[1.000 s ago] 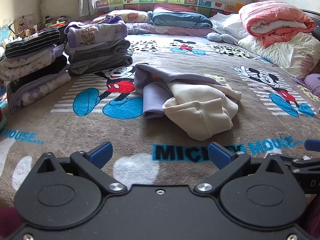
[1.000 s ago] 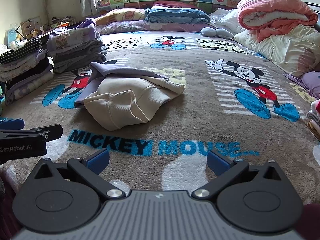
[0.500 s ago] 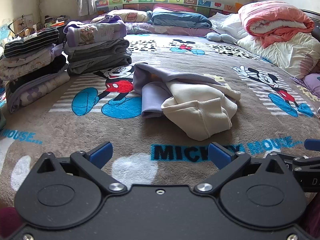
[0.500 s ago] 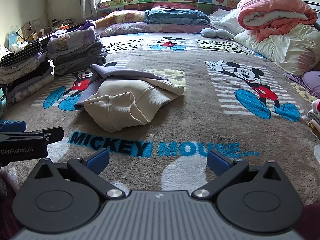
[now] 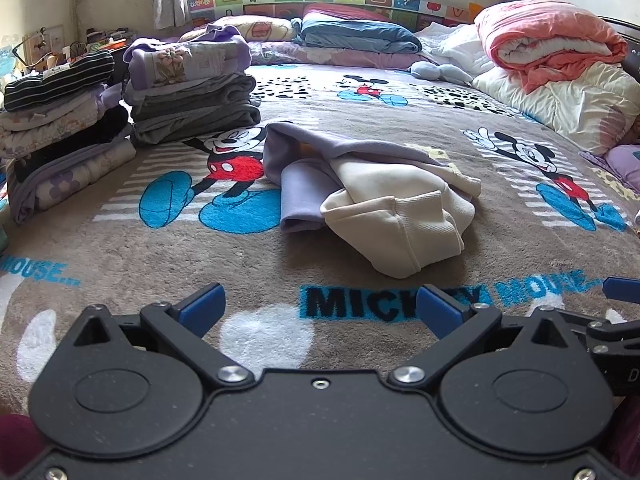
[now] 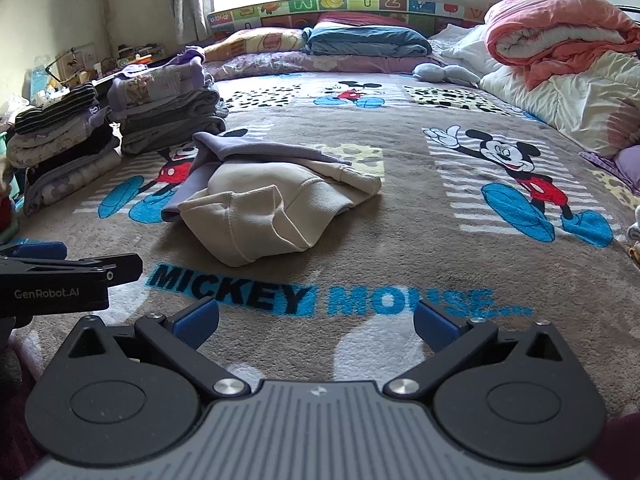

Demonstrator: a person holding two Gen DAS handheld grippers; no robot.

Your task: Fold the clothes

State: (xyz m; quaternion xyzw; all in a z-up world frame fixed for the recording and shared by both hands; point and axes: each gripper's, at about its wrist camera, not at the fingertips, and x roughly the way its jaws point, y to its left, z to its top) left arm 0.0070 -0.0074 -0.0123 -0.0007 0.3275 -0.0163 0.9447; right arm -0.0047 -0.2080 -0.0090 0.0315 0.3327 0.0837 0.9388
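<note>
A cream and lilac garment (image 5: 384, 192) lies in a loose folded heap in the middle of the brown Mickey Mouse blanket (image 5: 120, 248); it also shows in the right wrist view (image 6: 268, 200). My left gripper (image 5: 320, 312) is open and empty, low over the blanket in front of the heap. My right gripper (image 6: 316, 324) is open and empty, beside the left one and a little to the right of the heap. The left gripper's side (image 6: 60, 276) shows at the left edge of the right wrist view.
Two stacks of folded clothes stand at the left: a grey and lilac one (image 5: 192, 92) and a striped-topped one (image 5: 60, 128). Pillows (image 5: 356, 36) lie at the headboard. Rolled pink and white quilts (image 5: 552, 52) lie along the right side.
Both grippers have drifted slightly toward the heap; the view has shifted a little. Both stay open and empty. The garment has not moved.
</note>
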